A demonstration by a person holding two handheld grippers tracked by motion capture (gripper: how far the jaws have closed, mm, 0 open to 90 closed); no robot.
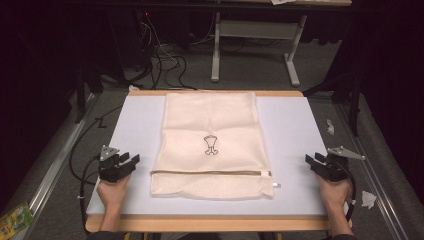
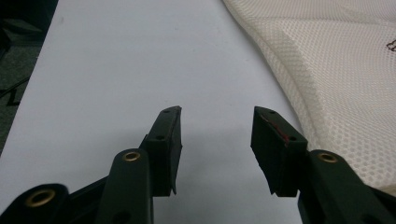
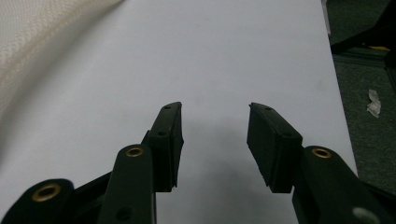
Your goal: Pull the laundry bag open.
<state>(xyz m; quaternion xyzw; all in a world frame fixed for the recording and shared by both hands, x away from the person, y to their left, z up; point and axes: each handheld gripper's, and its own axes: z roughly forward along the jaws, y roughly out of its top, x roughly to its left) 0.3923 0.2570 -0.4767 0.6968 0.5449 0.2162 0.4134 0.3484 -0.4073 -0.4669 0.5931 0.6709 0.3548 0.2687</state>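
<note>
Centred on the white bench (image 1: 135, 130), flat cream mesh laundry bag (image 1: 210, 145), likely light, floppy, best pinched at zipper-end corners; left gripper (image 1: 131, 161) and right gripper (image 1: 311, 161) flanking it, jaws parted, empty.

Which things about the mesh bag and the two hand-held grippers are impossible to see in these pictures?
- Mesh laundry bag: any contents; high view, its fabric covers them.
- Small printed figure: its details; high view, too small.
- Zipper pull: its shape; high view, too small.
- Bag in left gripper view: cut off by top and right edges.
- Left hand-held gripper and right hand-held gripper: jaw pads; high view, dark and small.
</note>
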